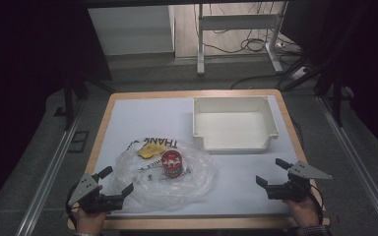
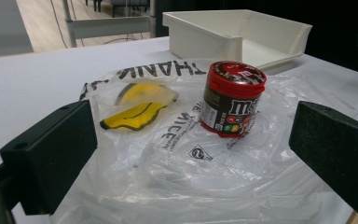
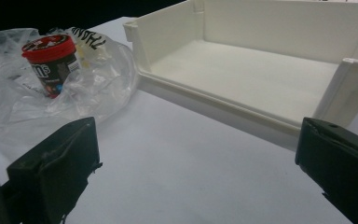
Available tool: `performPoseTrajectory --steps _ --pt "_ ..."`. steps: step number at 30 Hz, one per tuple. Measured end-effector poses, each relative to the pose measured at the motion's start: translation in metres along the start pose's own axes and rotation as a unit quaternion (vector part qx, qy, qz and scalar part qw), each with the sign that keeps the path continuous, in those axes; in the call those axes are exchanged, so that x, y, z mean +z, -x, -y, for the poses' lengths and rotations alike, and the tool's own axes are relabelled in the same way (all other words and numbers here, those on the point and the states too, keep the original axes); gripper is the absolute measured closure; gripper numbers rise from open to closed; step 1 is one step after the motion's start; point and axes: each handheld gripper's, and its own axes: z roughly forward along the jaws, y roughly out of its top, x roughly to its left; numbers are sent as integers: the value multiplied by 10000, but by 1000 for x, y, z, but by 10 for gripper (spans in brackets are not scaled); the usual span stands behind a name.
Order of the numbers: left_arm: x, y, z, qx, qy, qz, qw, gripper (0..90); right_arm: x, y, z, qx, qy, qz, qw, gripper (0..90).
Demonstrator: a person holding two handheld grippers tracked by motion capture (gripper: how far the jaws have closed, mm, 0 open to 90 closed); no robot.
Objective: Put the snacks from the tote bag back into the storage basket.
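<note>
The left gripper (image 1: 117, 180) hovers with jaws spread, empty, at the near edge of a clear plastic bag (image 1: 192, 182). On the bag stands a red-lidded candy jar (image 1: 171, 163) beside a yellow packet (image 1: 150, 149). Farther right sits a white tray (image 1: 236, 142), then the right gripper (image 1: 271, 171), also spread and empty.

Printed in black on the clear plastic bag (image 2: 177, 163) — "THANK" near its far edge, "NICE" (partly creased) nearer the middle. On the red-lidded jar (image 2: 232, 99) — "m&m's" across the dark label.
</note>
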Motion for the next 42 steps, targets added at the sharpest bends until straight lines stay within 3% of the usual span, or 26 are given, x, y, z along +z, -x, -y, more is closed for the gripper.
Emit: performPoseTrajectory --steps 6,12,21,28,42 --pt "-3 -2 0 36 -104 -126 9999 8 0 -2 -1 68 40 0 10000 0" --pt "-4 -4 0 -19 -114 -161 9998 0 3 -5 -1 -17 -44 -9 10000 0" --pt "-3 -2 -1 82 -149 -169 9997 0 5 -5 0 164 -171 -21 9997 0" --pt "-4 -2 -1 83 -115 -168 9998 1 10 -8 -3 60 -299 -148 9994 0" --pt "-6 -1 -1 130 -101 -185 9997 1 11 -19 -10 -146 -222 -253 9993 0"
